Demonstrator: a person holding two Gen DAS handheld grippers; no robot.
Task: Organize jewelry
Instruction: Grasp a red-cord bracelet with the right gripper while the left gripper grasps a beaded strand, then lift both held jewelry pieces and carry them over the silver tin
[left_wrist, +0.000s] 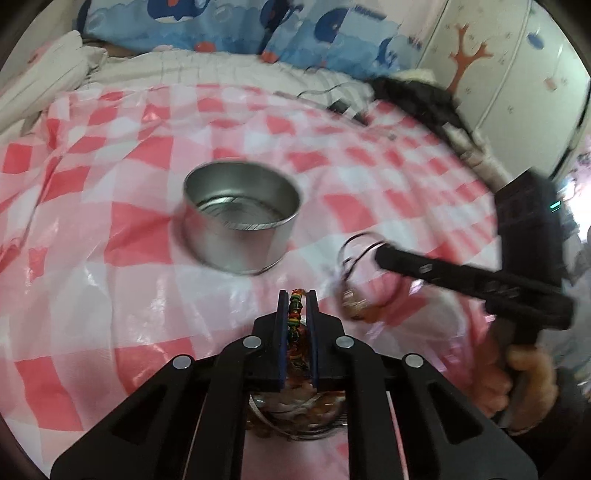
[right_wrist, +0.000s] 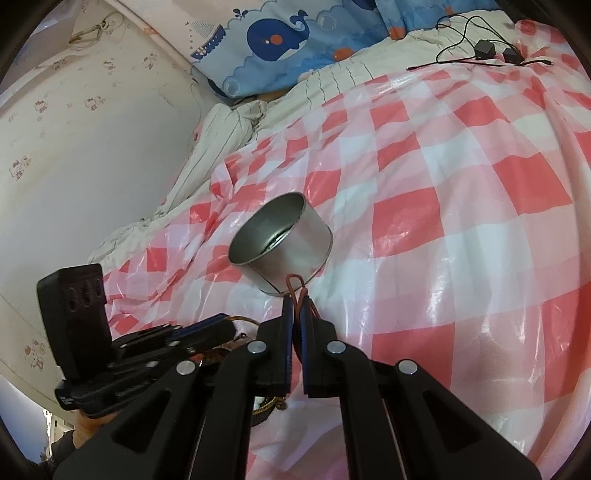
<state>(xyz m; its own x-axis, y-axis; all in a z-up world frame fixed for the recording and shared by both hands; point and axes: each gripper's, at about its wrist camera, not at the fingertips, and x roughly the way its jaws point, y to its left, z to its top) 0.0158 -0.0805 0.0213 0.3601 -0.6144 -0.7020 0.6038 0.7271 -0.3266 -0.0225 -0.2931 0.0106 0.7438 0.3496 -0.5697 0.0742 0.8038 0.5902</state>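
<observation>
An empty round metal tin (left_wrist: 242, 218) stands on the red-and-white checked cloth; it also shows in the right wrist view (right_wrist: 284, 242). My left gripper (left_wrist: 297, 297) is shut on a multicoloured braided bracelet (left_wrist: 295, 314), just in front of the tin. My right gripper (right_wrist: 294, 304) is shut on a thin red-brown cord bracelet (right_wrist: 297, 286), close to the tin's near wall. In the left wrist view the right gripper (left_wrist: 380, 254) holds wire hoops (left_wrist: 354, 254) with a small charm (left_wrist: 351, 297) hanging below. A second tin with jewelry (left_wrist: 299, 410) lies under the left gripper.
The checked cloth (right_wrist: 461, 221) covers a bed. A blue whale-print pillow (right_wrist: 280, 40) lies at the back by the wall. Black cables and adapters (right_wrist: 487, 50) lie at the far right. A dark garment (left_wrist: 417, 99) lies at the bed's right side.
</observation>
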